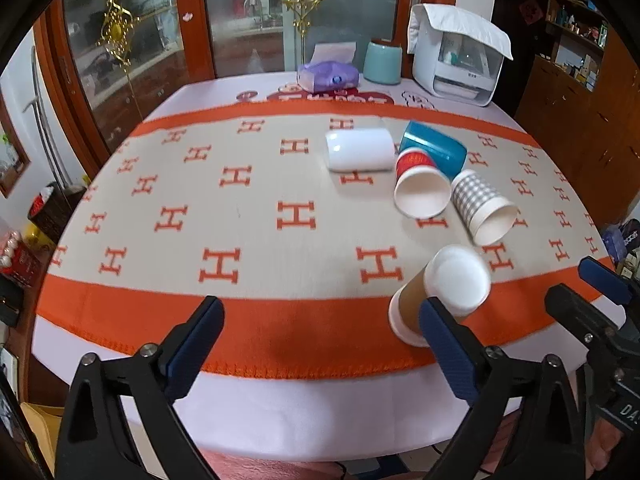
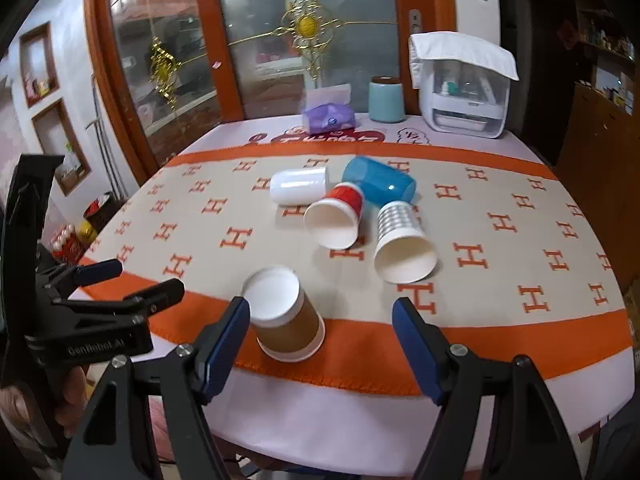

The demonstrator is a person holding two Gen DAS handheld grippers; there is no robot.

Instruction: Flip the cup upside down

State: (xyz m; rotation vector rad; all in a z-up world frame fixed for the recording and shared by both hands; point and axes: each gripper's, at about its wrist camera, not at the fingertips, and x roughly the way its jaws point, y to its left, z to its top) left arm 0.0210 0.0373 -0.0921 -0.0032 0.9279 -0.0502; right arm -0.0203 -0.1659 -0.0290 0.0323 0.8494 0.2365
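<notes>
While both tongs hang spread over the near edge of the table (image 2: pixel 500 420), we judge the flip partly done. Left tongs (image 1: pixel 320 322): blue pads wide apart, holding nothing. Just right of them stands the brown paper cup (image 2: pixel 286 316), base up and mouth down on the orange band of the H-patterned cloth (image 2: pixel 480 344); it looks slightly tilted and blurred, so we cannot say it has settled. White base disc on top, white rim at the bottom, kraft-brown sleeve between. Right tongs (image 2: pixel 322 334): also spread and empty, the left pad just beside the cup, contact unclear.

Farther back, left to right, four cups lie on their sides, clustered: white cup (image 2: pixel 298 186), red paper cup (image 2: pixel 334 216), blue plastic cup (image 2: pixel 380 180), grey-checked paper cup (image 2: pixel 402 242). If all are meant, these are left to do.
</notes>
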